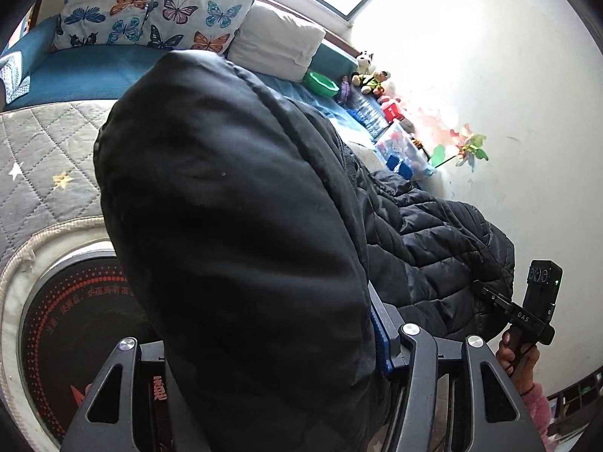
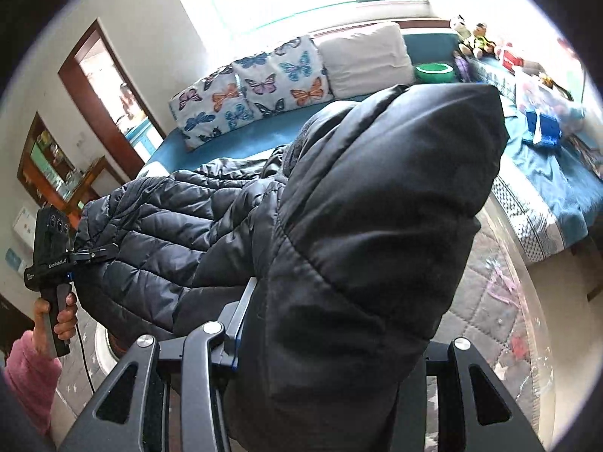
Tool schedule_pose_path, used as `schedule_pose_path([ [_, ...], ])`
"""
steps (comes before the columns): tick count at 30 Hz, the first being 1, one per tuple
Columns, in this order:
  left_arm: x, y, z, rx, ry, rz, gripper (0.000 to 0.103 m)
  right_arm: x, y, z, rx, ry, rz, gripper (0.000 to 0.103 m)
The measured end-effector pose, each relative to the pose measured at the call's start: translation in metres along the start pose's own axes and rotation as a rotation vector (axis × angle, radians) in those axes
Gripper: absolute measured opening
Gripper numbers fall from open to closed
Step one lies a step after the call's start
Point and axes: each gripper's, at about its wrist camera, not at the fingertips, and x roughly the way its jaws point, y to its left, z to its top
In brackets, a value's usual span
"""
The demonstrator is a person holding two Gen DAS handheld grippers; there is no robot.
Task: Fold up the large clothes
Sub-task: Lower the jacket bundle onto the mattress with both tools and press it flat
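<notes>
Butterfly cushions (image 1: 150,11) and white pillow (image 1: 277,43) — green bowl (image 1: 321,83) just beside.

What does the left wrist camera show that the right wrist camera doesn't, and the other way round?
Only the left wrist view shows the round black disc with red print below the jacket and the pinwheel by the wall. Only the right wrist view shows the wooden doorway and shelf. Both show the black puffer jacket held up, the butterfly pillows, white pillow, green bowl and the other gripper.
</notes>
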Motion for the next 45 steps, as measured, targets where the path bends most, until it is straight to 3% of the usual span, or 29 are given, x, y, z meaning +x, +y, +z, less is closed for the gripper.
schedule_pose_path([
  [4,0.008,0.004,-0.001,-0.044,0.032,0.030,0.072,0.001,-0.019,-0.008,0.050,0.010,0.024,0.051],
  [10,0.014,0.022,-0.012,-0.098,0.062,0.037,0.091,0.005,-0.044,-0.019,0.135,0.040,0.042,0.070],
  [14,0.003,0.042,-0.016,-0.147,0.066,-0.013,0.093,0.004,-0.057,-0.024,0.204,0.057,0.059,0.082],
  [17,-0.016,0.055,-0.013,-0.187,0.043,-0.033,0.093,-0.003,-0.062,-0.025,0.216,0.050,0.046,0.085],
  [20,-0.033,0.059,-0.008,-0.189,0.006,-0.009,0.094,-0.017,-0.059,-0.024,0.184,0.035,-0.022,0.085],
  [22,-0.049,0.056,-0.007,-0.164,-0.025,0.020,0.094,-0.030,-0.049,-0.022,0.137,0.015,-0.091,0.085],
  [27,-0.081,0.027,-0.010,0.005,-0.145,0.185,0.094,-0.059,-0.022,-0.018,0.019,-0.088,-0.234,0.085],
  [34,-0.078,-0.031,-0.016,0.221,-0.189,0.290,0.094,-0.043,0.007,-0.010,-0.056,-0.104,-0.203,0.085],
  [39,-0.061,-0.046,-0.013,0.253,-0.172,0.313,0.094,-0.016,0.007,-0.009,-0.047,-0.061,-0.231,0.085],
  [45,-0.040,-0.029,-0.015,0.271,-0.144,0.348,0.094,-0.001,-0.005,-0.010,-0.032,-0.027,-0.261,0.085],
])
